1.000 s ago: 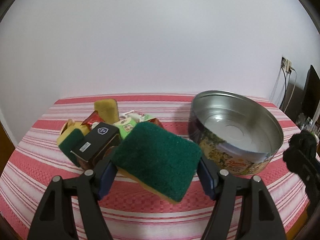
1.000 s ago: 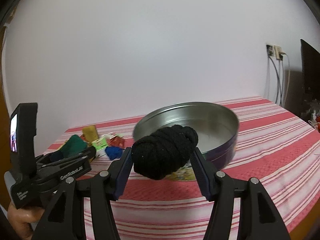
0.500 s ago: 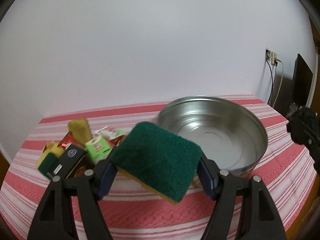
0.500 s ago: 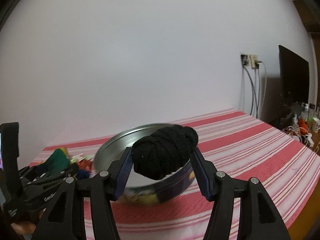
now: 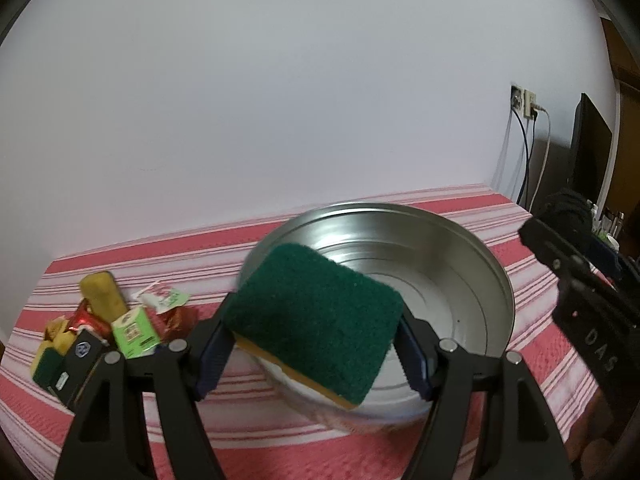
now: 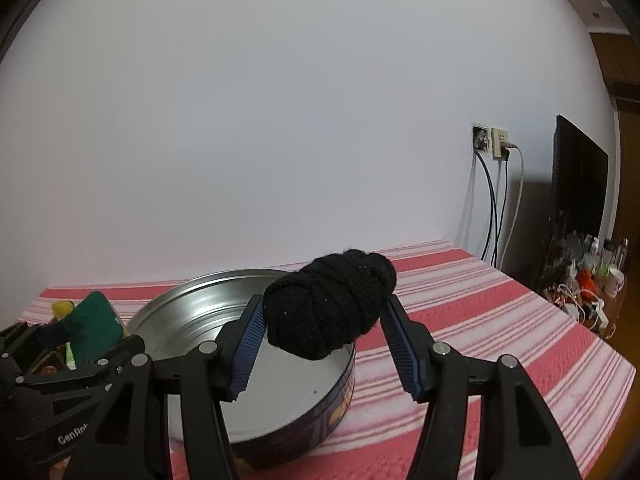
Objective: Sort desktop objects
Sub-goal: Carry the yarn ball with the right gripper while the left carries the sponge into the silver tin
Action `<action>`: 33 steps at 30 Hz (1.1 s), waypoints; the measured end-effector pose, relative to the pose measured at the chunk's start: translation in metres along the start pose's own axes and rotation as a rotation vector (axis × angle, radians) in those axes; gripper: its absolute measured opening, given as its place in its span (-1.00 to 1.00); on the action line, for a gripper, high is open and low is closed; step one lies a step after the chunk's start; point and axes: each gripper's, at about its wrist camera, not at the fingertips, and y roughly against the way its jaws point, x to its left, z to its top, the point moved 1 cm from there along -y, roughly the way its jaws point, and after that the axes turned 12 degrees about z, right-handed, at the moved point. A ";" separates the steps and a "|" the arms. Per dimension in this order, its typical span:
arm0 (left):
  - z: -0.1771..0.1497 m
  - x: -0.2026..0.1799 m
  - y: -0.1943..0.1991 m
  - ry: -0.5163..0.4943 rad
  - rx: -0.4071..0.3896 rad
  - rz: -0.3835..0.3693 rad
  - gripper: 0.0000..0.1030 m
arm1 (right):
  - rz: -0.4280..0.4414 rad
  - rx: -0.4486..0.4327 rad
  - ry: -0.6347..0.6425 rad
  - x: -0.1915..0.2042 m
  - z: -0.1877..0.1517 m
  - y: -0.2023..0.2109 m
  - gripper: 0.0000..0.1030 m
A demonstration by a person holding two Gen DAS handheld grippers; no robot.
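My left gripper (image 5: 316,344) is shut on a green and yellow scouring sponge (image 5: 316,320), held over the near rim of a round metal tin (image 5: 460,280). In the right wrist view, my right gripper (image 6: 324,340) is shut on a black rolled sock bundle (image 6: 332,304) above the same tin (image 6: 192,320). The left gripper (image 6: 72,372) with its sponge (image 6: 94,326) shows at the lower left there. The right gripper's body (image 5: 580,296) appears at the right edge of the left wrist view.
A pile of small items lies left of the tin: a yellow sponge (image 5: 102,296), a green box (image 5: 134,332), a black box (image 5: 78,364), red wrappers (image 5: 86,320). The red striped tablecloth (image 6: 500,320) stretches right. Wall sockets with cables (image 6: 498,148) and a dark screen (image 6: 576,184) stand beyond.
Both grippers have swung right towards the tin with their loads. The pile has slid to the left of the left wrist view, and the tin now lies under both grippers.
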 end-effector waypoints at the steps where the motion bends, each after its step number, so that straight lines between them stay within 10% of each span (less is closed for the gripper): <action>1: 0.002 -0.003 -0.004 0.001 0.009 0.000 0.40 | 0.002 0.005 0.002 -0.001 0.001 -0.005 0.18; 28: 0.015 -0.048 -0.072 -0.062 0.139 0.074 0.40 | 0.077 0.153 -0.060 -0.031 -0.012 -0.073 0.20; 33: 0.016 -0.043 -0.068 -0.011 0.122 0.083 0.67 | 0.174 0.168 -0.100 -0.031 -0.015 -0.075 0.29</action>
